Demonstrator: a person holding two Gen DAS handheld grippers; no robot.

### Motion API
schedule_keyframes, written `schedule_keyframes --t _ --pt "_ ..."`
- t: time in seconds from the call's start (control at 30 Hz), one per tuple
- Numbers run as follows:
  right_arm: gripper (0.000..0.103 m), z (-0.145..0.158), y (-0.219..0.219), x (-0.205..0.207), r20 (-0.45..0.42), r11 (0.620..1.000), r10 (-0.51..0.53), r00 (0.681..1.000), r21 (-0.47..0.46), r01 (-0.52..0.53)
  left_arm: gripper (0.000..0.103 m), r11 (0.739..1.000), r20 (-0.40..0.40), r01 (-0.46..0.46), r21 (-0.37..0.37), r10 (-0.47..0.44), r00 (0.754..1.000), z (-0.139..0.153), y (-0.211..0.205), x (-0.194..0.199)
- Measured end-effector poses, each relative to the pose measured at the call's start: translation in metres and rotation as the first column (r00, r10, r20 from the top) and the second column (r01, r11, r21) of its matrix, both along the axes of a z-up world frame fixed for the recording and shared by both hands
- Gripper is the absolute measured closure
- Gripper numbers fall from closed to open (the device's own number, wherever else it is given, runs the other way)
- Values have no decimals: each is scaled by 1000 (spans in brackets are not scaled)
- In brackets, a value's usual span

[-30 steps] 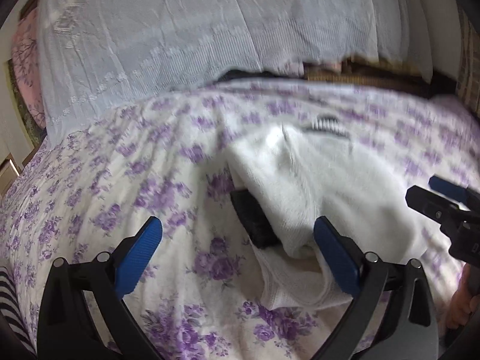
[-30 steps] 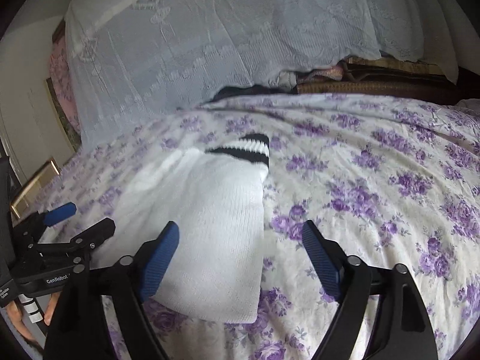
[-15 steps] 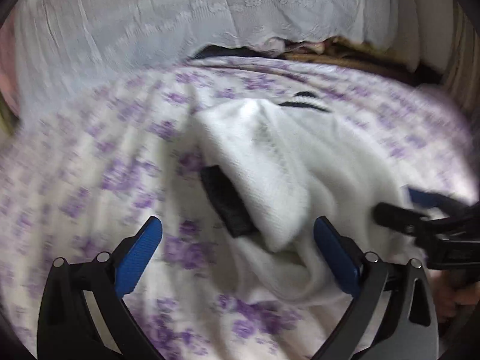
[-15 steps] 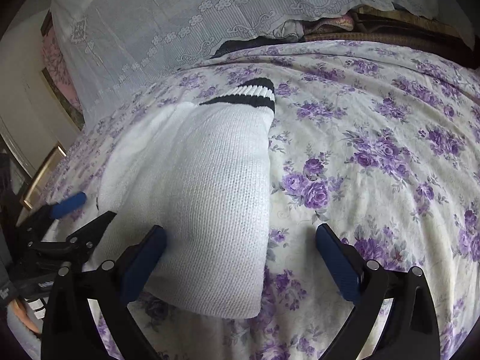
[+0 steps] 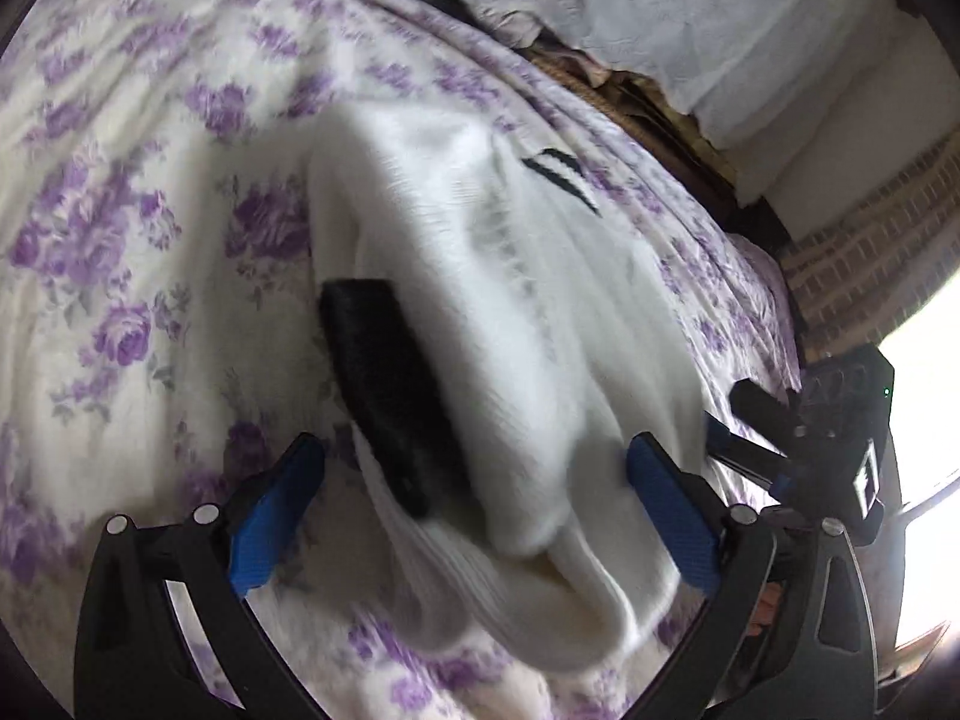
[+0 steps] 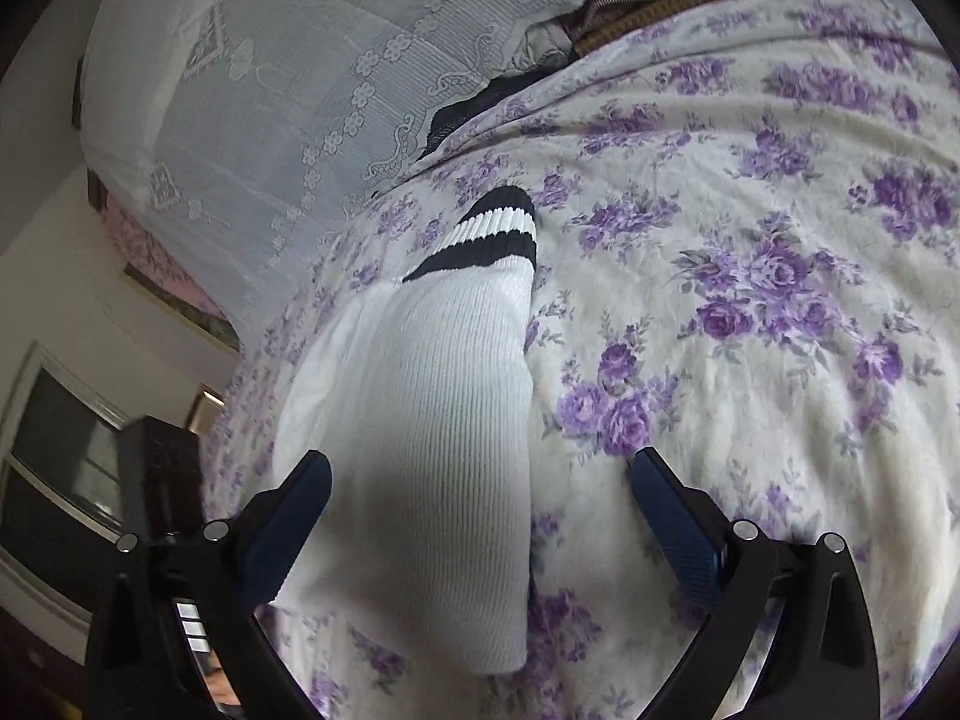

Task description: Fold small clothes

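Both fingers (image 6: 300,516) splayed — over sock (image 6: 444,420)

Purple-flowered bedsheet (image 6: 750,360), white lace cover (image 6: 288,72) behind

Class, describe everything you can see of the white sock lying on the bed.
The white sock is ribbed knit, seemingly cotton, with two black stripes at its far end. It lies flat and lengthwise on the purple-flowered bedsheet, overlapping more white fabric beside it. The open right gripper hangs over its near end; contact cannot be judged. From the left wrist view it looks blurred, with a black patch.
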State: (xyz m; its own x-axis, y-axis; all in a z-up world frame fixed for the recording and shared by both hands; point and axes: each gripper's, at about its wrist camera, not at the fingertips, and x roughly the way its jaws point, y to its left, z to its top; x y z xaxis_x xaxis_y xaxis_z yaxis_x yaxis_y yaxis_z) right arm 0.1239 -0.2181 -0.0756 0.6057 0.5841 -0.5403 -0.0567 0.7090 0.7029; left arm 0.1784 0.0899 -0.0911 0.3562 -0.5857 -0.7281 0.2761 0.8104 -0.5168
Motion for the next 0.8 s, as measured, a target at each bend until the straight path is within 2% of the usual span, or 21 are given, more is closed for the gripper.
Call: schedule_keyframes --t 0.13,0.33,0.47,0.53,0.6,0.7,0.8 --pt "3 -5 2 22 -32 1000 8 999 16 -8 4 1000 -1 0 7 0 1000 -3 -8 12" --pt "3 -7 21 50 -18 997 73 997 -34 -74 4 1000 16 3 -22 -3 1000 -4 -13 26" --pt "5 -5 38 53 16 988 109 994 -113 -106 5 1000 40 8 -5 -8 999 -2 -16 29" --pt "8 -5 45 56 24 983 129 991 -138 -125 6 1000 54 11 11 -12 998 -1 -19 30" --pt "18 -5 50 58 32 979 147 989 -147 -141 8 1000 58 12 10 -13 998 -1 -17 29" --pt "32 -8 46 55 51 983 156 986 -101 -151 17 1000 65 12 1 -12 998 0 -15 28" --pt "38 -9 41 52 58 987 143 988 -75 -139 23 1000 98 9 26 -12 995 3 -18 23"
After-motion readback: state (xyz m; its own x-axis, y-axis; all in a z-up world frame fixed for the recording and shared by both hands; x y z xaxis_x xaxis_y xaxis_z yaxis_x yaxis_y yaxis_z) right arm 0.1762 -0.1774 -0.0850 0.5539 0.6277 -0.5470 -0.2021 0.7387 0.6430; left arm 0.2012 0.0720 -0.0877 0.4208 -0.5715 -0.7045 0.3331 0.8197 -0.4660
